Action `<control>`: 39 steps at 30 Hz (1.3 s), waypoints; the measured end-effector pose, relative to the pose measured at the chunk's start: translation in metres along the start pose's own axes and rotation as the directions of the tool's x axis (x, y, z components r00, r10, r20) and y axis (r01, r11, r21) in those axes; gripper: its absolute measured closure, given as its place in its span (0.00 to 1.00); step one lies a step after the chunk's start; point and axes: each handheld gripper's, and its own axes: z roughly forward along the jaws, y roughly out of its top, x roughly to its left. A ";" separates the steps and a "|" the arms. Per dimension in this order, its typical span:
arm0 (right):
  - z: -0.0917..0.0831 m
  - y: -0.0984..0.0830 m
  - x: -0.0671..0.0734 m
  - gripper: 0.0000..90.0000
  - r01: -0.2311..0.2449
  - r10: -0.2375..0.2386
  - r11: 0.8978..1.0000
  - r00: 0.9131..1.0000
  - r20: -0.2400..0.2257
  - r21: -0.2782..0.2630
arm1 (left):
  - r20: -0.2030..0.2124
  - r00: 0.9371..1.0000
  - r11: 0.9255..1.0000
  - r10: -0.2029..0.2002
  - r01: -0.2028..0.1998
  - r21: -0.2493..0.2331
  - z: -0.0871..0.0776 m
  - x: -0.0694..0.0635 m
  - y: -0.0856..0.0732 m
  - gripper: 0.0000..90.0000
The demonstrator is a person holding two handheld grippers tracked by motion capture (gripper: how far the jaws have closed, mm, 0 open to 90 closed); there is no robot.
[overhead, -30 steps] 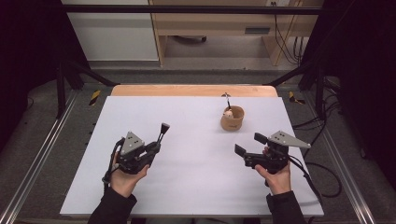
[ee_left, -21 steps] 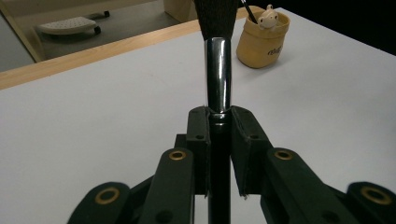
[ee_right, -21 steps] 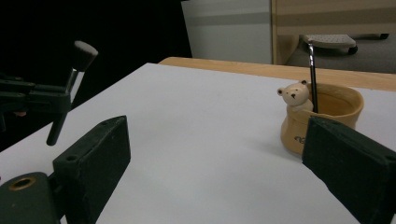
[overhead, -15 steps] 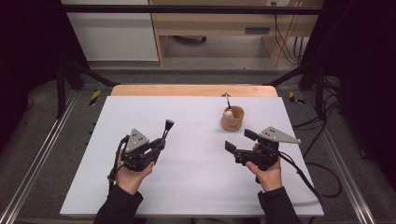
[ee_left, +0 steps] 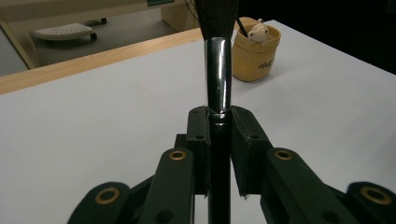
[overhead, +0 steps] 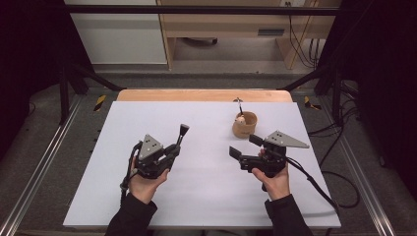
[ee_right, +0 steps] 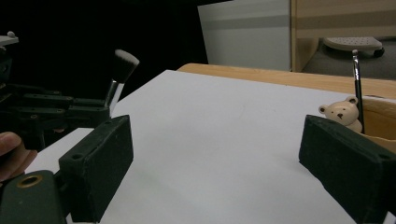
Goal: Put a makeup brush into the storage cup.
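1. Brush (overhead: 182, 133): makeup brush with black handle, chrome ferrule and dark bristle head. Pinched by its handle in the left gripper (overhead: 173, 147), whose jaws press flat on both sides; the bristle end points up toward 1 o'clock in the high view. It is held above the white table (overhead: 206, 196), well apart from the cup.
2. Cup (overhead: 244, 124): small tan holder at about 1 o'clock of table centre, carrying a bear figure (ee_right: 342, 113) and a thin upright tool (ee_right: 357, 84).
3. Right gripper (overhead: 245, 147): jaws spread wide, nothing between them, just beside the cup at its 7 o'clock.
4. Risk, slip: the grip sits low on a smooth round handle; a tilt or knock could let the brush rotate or slide out.
5. Risk, tip-over: the cup looks light; a spread jaw brushing its wall, or the brush pushed in off-centre, could topple it.
6. Risk, collision: the thin tool and the bear crowd the cup's mouth, so the bristle head or handle may snag there.
7. Risk, hand-over: if the right gripper takes the brush, closing on the ferrule or bristles would give poor hold.
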 end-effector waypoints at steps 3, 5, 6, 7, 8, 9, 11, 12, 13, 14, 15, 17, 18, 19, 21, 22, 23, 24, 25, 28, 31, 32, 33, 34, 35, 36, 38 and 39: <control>0.002 0.001 0.001 0.12 -0.004 0.004 1.000 1.000 -0.002 0.003 | 0.004 1.000 1.000 0.001 -0.001 -0.006 0.001 -0.003 0.001 0.87; 0.004 0.001 0.002 0.12 -0.007 0.007 1.000 1.000 -0.005 0.004 | 0.007 1.000 1.000 0.001 -0.001 -0.008 0.002 -0.005 0.002 0.87; 0.004 0.002 0.003 0.12 -0.009 0.009 1.000 1.000 -0.007 0.004 | 0.008 1.000 1.000 0.001 -0.001 -0.010 0.003 -0.006 0.002 0.87; 0.005 0.002 0.004 0.12 -0.008 0.008 1.000 1.000 -0.010 0.002 | 0.009 1.000 1.000 0.001 -0.001 -0.009 0.004 -0.006 0.003 0.87; 0.005 0.003 0.005 0.12 -0.007 0.007 1.000 1.000 -0.009 0.003 | 0.011 1.000 1.000 0.000 0.000 -0.010 0.004 -0.007 0.003 0.87; 0.005 0.003 0.006 0.13 -0.007 0.007 1.000 1.000 -0.011 0.002 | 0.014 1.000 1.000 -0.002 0.002 -0.010 0.005 -0.008 0.003 0.87; 0.007 0.003 0.007 0.13 -0.008 0.008 1.000 1.000 -0.012 0.001 | 0.015 1.000 1.000 0.002 -0.002 -0.012 0.007 -0.010 0.004 0.87; 0.007 0.004 0.008 0.13 -0.010 0.010 1.000 1.000 -0.015 -0.001 | 0.020 1.000 1.000 -0.001 0.001 -0.012 0.008 -0.012 0.004 0.87; 0.009 0.004 0.009 0.13 -0.017 0.017 1.000 1.000 -0.019 -0.003 | 0.020 1.000 1.000 0.002 -0.001 -0.013 0.008 -0.013 0.004 0.87; 0.009 0.004 0.009 0.13 -0.021 0.021 1.000 1.000 -0.021 -0.005 | 0.022 1.000 1.000 0.001 -0.001 -0.013 0.009 -0.014 0.004 0.87; 0.010 0.003 0.009 0.13 -0.024 0.023 1.000 0.999 -0.024 -0.006 | 0.024 1.000 1.000 0.000 0.000 -0.016 0.010 -0.015 0.005 0.87; 0.012 0.003 0.009 0.14 -0.033 0.033 0.999 0.999 -0.028 -0.008 | 0.028 1.000 1.000 -0.001 0.002 -0.017 0.011 -0.017 0.005 0.87; 0.013 0.002 0.009 0.14 -0.036 0.035 0.999 0.999 -0.029 -0.010 | 0.029 1.000 1.000 -0.001 0.002 -0.017 0.012 -0.018 0.005 0.87; 0.014 0.002 0.009 0.14 -0.038 0.037 0.999 0.999 -0.031 -0.011 | 0.032 0.999 1.000 -0.001 0.001 -0.017 0.013 -0.019 0.005 0.87; 0.015 0.001 0.010 0.14 -0.044 0.043 0.999 0.998 -0.035 -0.008 | 0.032 0.999 1.000 0.003 -0.002 -0.017 0.014 -0.021 0.005 0.87; 0.016 0.001 0.010 0.14 -0.045 0.045 0.999 0.998 -0.036 -0.008 | 0.032 0.999 1.000 0.004 -0.004 -0.019 0.015 -0.022 0.005 0.87; 0.016 0.001 0.011 0.14 -0.047 0.046 0.999 0.998 -0.037 -0.010 | 0.031 0.999 1.000 0.006 -0.005 -0.020 0.015 -0.023 0.005 0.87; 0.016 0.001 0.011 0.14 -0.050 0.050 0.999 0.998 -0.038 -0.011 | 0.034 0.999 1.000 0.005 -0.004 -0.021 0.016 -0.024 0.005 0.87; 0.016 0.001 0.011 0.14 -0.054 0.054 0.998 0.998 -0.040 -0.012 | 0.038 0.999 1.000 0.003 -0.002 -0.023 0.017 -0.025 0.005 0.87; 0.017 0.000 0.011 0.15 -0.057 0.057 0.998 0.997 -0.043 -0.015 | 0.042 0.999 1.000 0.005 -0.004 -0.023 0.019 -0.028 0.005 0.87; 0.018 0.000 0.012 0.15 -0.064 0.063 0.998 0.997 -0.048 -0.015 | 0.046 0.999 1.000 0.005 -0.004 -0.023 0.021 -0.030 0.005 0.87; 0.018 -0.001 0.012 0.15 -0.064 0.063 0.998 0.997 -0.050 -0.016 | 0.047 0.999 1.000 0.006 -0.005 -0.023 0.021 -0.031 0.005 0.87; 0.019 -0.001 0.012 0.15 -0.067 0.066 0.998 0.997 -0.050 -0.014 | 0.049 0.999 1.000 0.011 -0.010 -0.021 0.022 -0.032 0.005 0.87; 0.019 -0.001 0.013 0.15 -0.075 0.074 0.997 0.996 -0.051 -0.012 | 0.049 0.999 1.000 0.009 -0.008 -0.024 0.023 -0.033 0.005 0.87; 0.019 -0.001 0.013 0.15 -0.076 0.075 0.997 0.996 -0.051 -0.012 | 0.050 0.999 1.000 0.014 -0.013 -0.022 0.024 -0.035 0.005 0.87; 0.020 -0.001 0.013 0.15 -0.074 0.073 0.997 0.996 -0.052 -0.014 | 0.051 0.999 1.000 0.017 -0.016 -0.022 0.024 -0.035 0.005 0.87; 0.020 -0.002 0.013 0.16 -0.075 0.075 0.997 0.996 -0.053 -0.014 | 0.051 0.999 1.000 0.019 -0.018 -0.024 0.026 -0.038 0.005 0.87; 0.021 -0.002 0.013 0.16 -0.077 0.076 0.997 0.996 -0.055 -0.012 | 0.054 0.998 1.000 0.019 -0.017 -0.025 0.026 -0.039 0.005 0.87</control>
